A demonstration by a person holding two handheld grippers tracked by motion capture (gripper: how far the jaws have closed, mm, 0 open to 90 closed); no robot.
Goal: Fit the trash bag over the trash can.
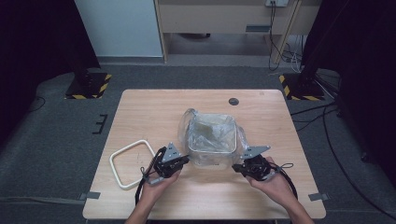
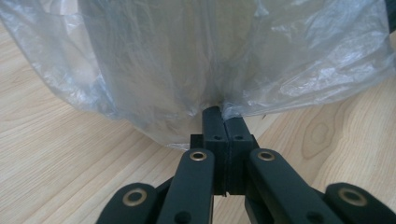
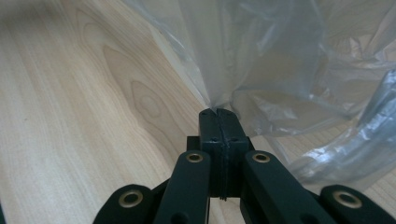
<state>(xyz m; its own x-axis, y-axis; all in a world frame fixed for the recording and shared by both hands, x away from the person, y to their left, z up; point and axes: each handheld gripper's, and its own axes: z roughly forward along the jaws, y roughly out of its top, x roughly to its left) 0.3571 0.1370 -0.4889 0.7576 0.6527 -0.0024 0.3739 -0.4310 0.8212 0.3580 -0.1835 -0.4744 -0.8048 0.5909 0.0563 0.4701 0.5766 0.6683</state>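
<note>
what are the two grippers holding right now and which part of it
Both pinch the clear plastic bag lining the bin: left gripper and right gripper each shut on a fold of its loose film low outside.

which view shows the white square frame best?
The high view: the white square frame lies flat and whole on the table, beside the left hand-held gripper. Both gripper views look at the plastic bag and bare wood instead.
</note>
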